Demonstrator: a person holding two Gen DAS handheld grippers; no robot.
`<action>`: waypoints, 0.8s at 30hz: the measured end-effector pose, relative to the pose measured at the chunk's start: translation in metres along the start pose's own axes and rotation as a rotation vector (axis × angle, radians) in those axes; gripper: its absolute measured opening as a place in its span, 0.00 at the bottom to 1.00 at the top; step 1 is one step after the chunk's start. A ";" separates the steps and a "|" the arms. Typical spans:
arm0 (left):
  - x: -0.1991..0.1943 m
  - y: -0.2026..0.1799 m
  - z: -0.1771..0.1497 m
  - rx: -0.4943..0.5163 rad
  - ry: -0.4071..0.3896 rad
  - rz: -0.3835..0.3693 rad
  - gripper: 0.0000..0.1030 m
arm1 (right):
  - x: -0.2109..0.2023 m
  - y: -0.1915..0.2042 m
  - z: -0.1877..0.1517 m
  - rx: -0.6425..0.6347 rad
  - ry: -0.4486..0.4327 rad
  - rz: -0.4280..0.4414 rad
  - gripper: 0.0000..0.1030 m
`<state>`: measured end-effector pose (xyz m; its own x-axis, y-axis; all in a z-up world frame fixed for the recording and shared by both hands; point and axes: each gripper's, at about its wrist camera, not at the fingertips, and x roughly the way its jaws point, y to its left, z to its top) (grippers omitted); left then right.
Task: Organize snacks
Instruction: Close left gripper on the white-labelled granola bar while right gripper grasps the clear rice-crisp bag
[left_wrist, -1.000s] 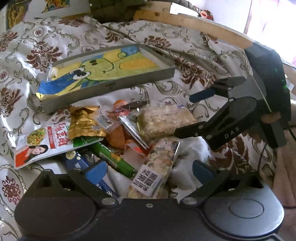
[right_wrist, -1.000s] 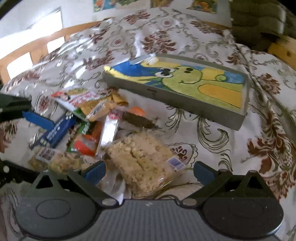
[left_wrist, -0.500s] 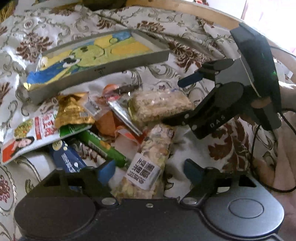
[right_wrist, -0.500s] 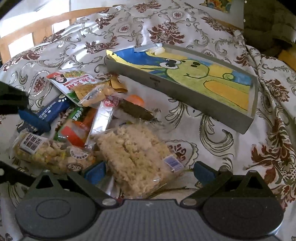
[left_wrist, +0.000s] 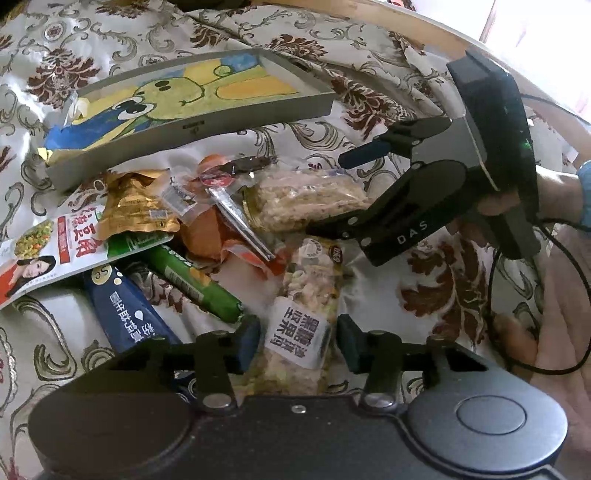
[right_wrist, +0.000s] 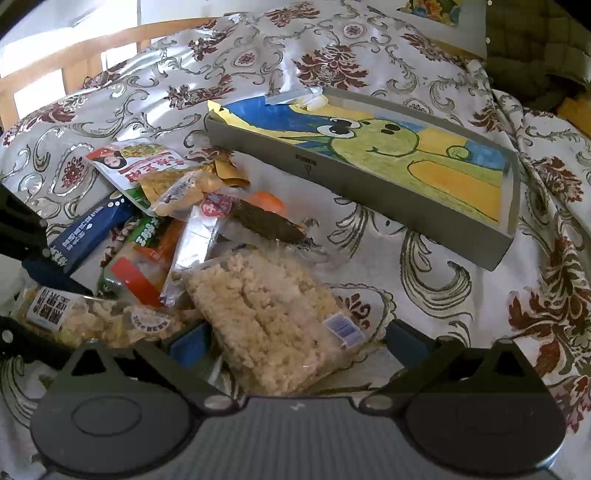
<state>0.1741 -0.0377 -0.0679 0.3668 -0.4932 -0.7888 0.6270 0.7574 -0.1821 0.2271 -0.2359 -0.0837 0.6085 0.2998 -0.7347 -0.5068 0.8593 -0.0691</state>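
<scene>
A pile of snack packets lies on a flowered cloth in front of a grey tray (left_wrist: 192, 127) lined with a frog drawing. My left gripper (left_wrist: 298, 345) straddles a long nut-bar packet with a white label (left_wrist: 299, 336). Its jaws are closing, and a thin gap still shows at each blue pad. My right gripper (right_wrist: 295, 343) stands wide open around a clear packet of puffed-rice cake (right_wrist: 273, 317). From the left wrist view, the right gripper (left_wrist: 343, 192) reaches in from the right over that rice cake packet (left_wrist: 306, 199).
Further left lie a blue packet (left_wrist: 125, 314), a green stick (left_wrist: 192, 280), a gold pouch (left_wrist: 133, 206) and a white-and-red bag (left_wrist: 48, 251). The tray (right_wrist: 369, 192) sits behind the pile. A hand (left_wrist: 554, 192) and cable are at the right. A wooden rail borders the cloth.
My left jaws have narrowed from wide open to close beside the labelled packet, and the left gripper has come nearer the pile. The right gripper has edged forward over the rice cake packet.
</scene>
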 end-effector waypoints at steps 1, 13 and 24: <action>0.000 0.001 0.000 -0.006 -0.001 -0.003 0.46 | 0.001 -0.002 0.000 0.011 0.001 0.007 1.00; -0.007 0.002 0.001 -0.049 -0.003 -0.018 0.43 | 0.003 -0.004 0.002 0.055 0.043 0.017 0.97; -0.017 0.005 0.000 -0.092 -0.019 -0.021 0.43 | 0.011 -0.012 -0.003 0.100 0.045 0.034 1.00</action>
<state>0.1710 -0.0254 -0.0549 0.3681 -0.5169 -0.7729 0.5691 0.7826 -0.2524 0.2383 -0.2445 -0.0928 0.5631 0.3128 -0.7649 -0.4618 0.8867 0.0227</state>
